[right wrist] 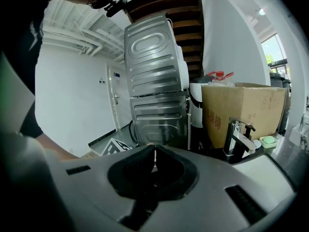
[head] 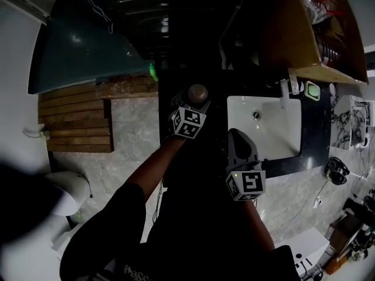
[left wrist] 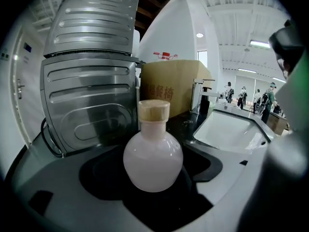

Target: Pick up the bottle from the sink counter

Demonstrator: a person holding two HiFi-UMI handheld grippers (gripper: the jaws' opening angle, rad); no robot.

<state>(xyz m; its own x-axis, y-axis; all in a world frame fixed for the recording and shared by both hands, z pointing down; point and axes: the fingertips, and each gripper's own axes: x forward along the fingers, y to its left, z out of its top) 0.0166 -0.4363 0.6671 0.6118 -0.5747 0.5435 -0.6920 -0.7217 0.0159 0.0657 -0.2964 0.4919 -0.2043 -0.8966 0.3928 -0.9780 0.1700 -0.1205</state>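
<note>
Left gripper (head: pixel 191 105): jaws wide apart, clamping nothing. Bottle (left wrist: pixel 153 151): upright on counter (head: pixel 173 92), dead ahead, belly between the jaws; I see no contact. Right gripper (head: pixel 237 138): jaws together, empty, farther off by sink (head: pixel 275 127)

The head view was very dark; only the sink (head: pixel 275 139) looked bright. Both gripper views were well lit by ceiling lamps (left wrist: pixel 199 35) and bent at the edges; the bottle (left wrist: pixel 153 161) was sharp.
</note>
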